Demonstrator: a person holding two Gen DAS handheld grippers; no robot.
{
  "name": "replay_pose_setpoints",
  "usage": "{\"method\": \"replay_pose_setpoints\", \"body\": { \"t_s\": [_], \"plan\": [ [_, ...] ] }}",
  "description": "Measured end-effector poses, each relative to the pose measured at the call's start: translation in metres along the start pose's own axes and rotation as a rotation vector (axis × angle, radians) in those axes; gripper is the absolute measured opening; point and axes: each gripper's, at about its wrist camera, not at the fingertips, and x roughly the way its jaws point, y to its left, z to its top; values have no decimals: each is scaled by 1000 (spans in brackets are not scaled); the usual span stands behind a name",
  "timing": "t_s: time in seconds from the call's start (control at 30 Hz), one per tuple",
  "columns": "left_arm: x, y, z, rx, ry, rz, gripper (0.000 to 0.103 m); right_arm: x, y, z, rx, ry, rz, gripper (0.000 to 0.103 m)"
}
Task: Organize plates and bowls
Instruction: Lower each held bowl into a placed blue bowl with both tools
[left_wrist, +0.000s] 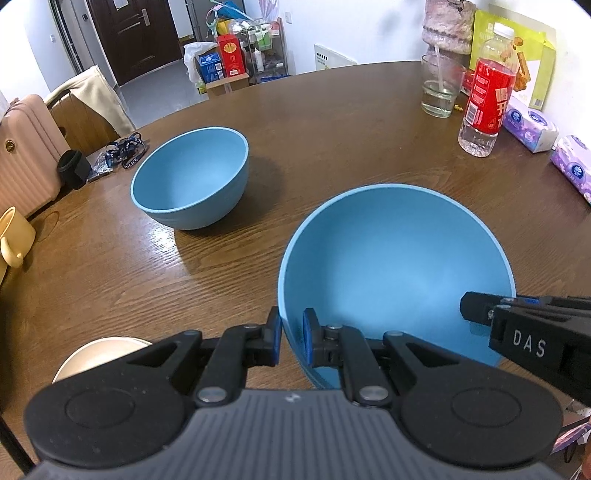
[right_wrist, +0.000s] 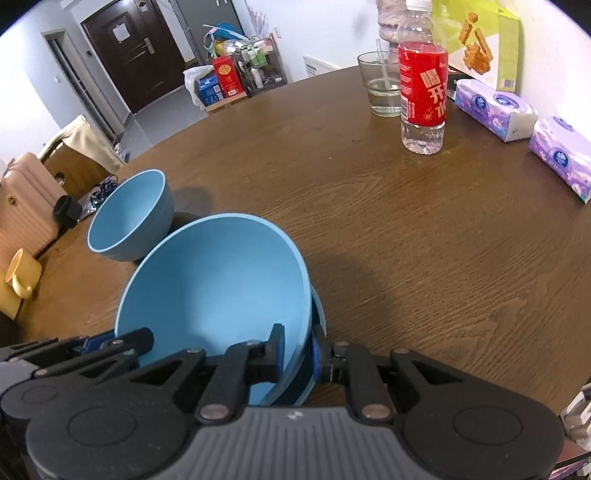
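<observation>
A large blue bowl (left_wrist: 395, 266) (right_wrist: 218, 280) is held at its near rim from two sides. My left gripper (left_wrist: 291, 325) (right_wrist: 122, 338) is shut on the rim's left part, one pad inside and one outside. My right gripper (right_wrist: 297, 339) (left_wrist: 491, 306) is shut on the right part in the same way. In the right wrist view a second blue rim (right_wrist: 319, 310) shows just outside the held bowl. Whether the bowl's base touches the wooden table (left_wrist: 332, 129) is hidden. A smaller blue bowl (left_wrist: 192, 177) (right_wrist: 129, 218) stands upright to the far left.
A cream dish (left_wrist: 99, 354) lies near my left gripper and a yellow mug (left_wrist: 14, 236) sits at the table's left edge. At the far right stand a red-labelled water bottle (left_wrist: 487, 96), a glass with a straw (left_wrist: 439, 88) and tissue packs (left_wrist: 532, 129).
</observation>
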Motion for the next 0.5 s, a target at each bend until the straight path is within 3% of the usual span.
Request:
{"method": "replay_pose_setpoints", "body": {
  "t_s": [0.5],
  "plan": [
    [-1, 0, -1, -4, -2, -13, 12, -5, 11, 1, -115, 7, -53, 15]
  ]
}}
